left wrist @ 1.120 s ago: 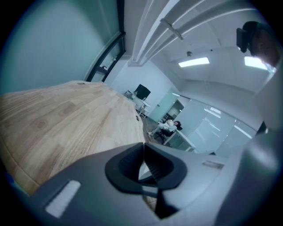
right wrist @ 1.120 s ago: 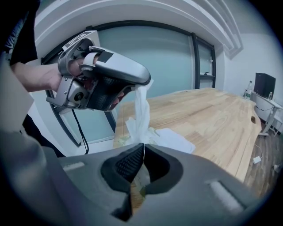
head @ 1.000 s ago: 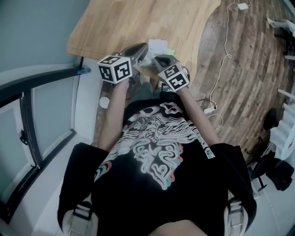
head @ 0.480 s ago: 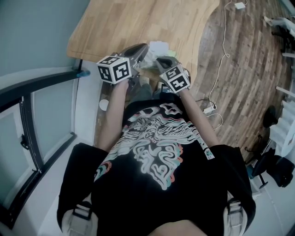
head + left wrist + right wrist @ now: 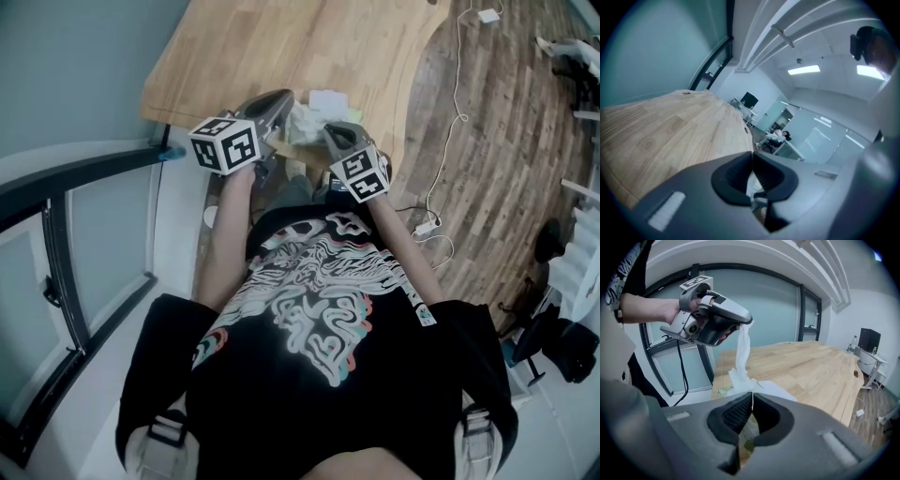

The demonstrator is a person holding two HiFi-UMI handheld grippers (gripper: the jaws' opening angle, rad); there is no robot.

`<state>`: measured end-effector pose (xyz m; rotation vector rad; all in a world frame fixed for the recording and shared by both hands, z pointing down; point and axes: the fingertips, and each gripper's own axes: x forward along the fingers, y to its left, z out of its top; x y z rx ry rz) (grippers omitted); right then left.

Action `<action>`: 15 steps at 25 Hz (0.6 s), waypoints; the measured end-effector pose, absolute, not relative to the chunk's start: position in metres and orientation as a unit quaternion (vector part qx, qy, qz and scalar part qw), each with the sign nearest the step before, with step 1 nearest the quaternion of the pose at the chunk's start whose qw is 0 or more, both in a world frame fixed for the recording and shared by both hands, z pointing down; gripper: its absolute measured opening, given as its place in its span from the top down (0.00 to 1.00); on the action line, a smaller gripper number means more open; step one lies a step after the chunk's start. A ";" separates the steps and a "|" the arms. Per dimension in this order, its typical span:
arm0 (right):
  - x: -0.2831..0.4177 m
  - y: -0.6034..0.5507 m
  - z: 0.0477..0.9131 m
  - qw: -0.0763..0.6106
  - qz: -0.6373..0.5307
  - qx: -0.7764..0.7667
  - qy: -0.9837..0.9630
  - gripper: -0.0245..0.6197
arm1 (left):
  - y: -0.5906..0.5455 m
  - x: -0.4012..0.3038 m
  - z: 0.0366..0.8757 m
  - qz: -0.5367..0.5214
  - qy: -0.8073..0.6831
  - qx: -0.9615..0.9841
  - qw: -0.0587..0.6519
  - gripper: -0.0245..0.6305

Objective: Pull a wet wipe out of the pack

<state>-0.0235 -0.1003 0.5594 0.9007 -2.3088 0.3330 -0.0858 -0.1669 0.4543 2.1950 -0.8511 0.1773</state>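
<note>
Our left tool (image 5: pixel 748 324) is clamped on the wet wipe (image 5: pixel 742 348), stretched as 1 upright strand above the pack (image 5: pixel 771 387) on the table (image 5: pixel 811 364). Our right tool (image 5: pixel 752 398), jaws together on the pack's near edge, anchors it directly below.

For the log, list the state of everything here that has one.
pack: open, lying on the table.
wipe: partly out, stretched upward from the pack.
left hand-held gripper: shut on the wipe's top end, raised above the pack.
right hand-held gripper: shut, apparently on the pack's near edge.
</note>
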 end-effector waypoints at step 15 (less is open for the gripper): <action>-0.015 -0.135 0.523 0.231 0.132 0.405 -0.875 0.95 | -0.186 -0.127 0.486 0.189 -0.367 0.846 0.338 0.96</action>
